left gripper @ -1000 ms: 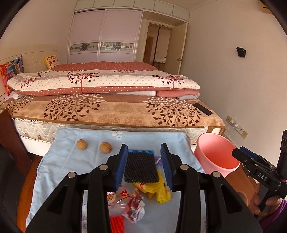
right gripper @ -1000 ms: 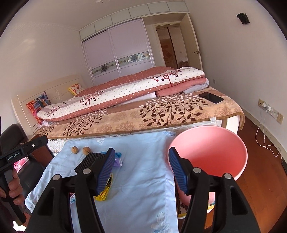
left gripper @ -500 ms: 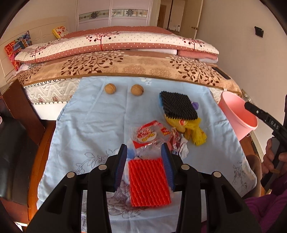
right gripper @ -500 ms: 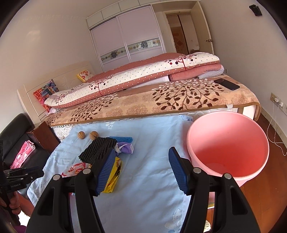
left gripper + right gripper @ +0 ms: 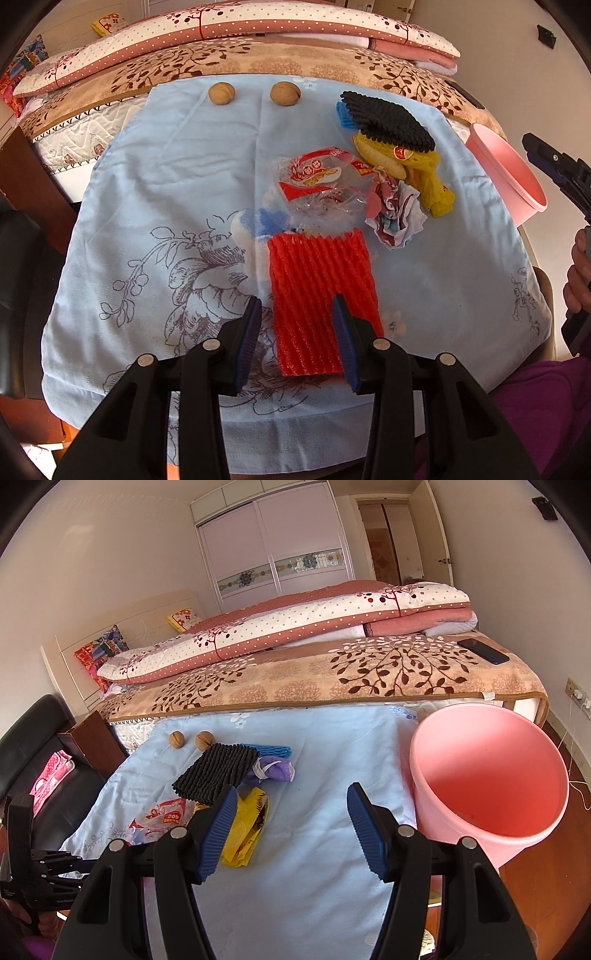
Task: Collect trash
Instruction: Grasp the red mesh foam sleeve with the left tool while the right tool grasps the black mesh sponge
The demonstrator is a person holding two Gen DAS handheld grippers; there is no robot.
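Trash lies on a light blue cloth (image 5: 155, 206). A red foam net (image 5: 321, 291) lies nearest; my left gripper (image 5: 297, 332) is open with its jaws straddling the net's near end. Behind it lie a clear snack wrapper (image 5: 317, 181), a crumpled wrapper (image 5: 395, 214), a yellow bag (image 5: 424, 173) and a black foam net (image 5: 391, 122). My right gripper (image 5: 291, 827) is open and empty above the cloth, left of the pink bucket (image 5: 491, 782). The black net (image 5: 218, 771) and yellow bag (image 5: 247, 830) also show in the right wrist view.
Two walnuts (image 5: 221, 93) (image 5: 284, 93) sit at the cloth's far edge. A bed with folded quilts (image 5: 295, 627) stands behind the table, a phone (image 5: 484, 651) on it. A black chair (image 5: 44, 746) is at the left. The bucket (image 5: 506, 173) stands at the table's right.
My left gripper has dropped and tilted down over the table, closing in on the red net. My right gripper has moved slightly nearer the bucket and stayed open.
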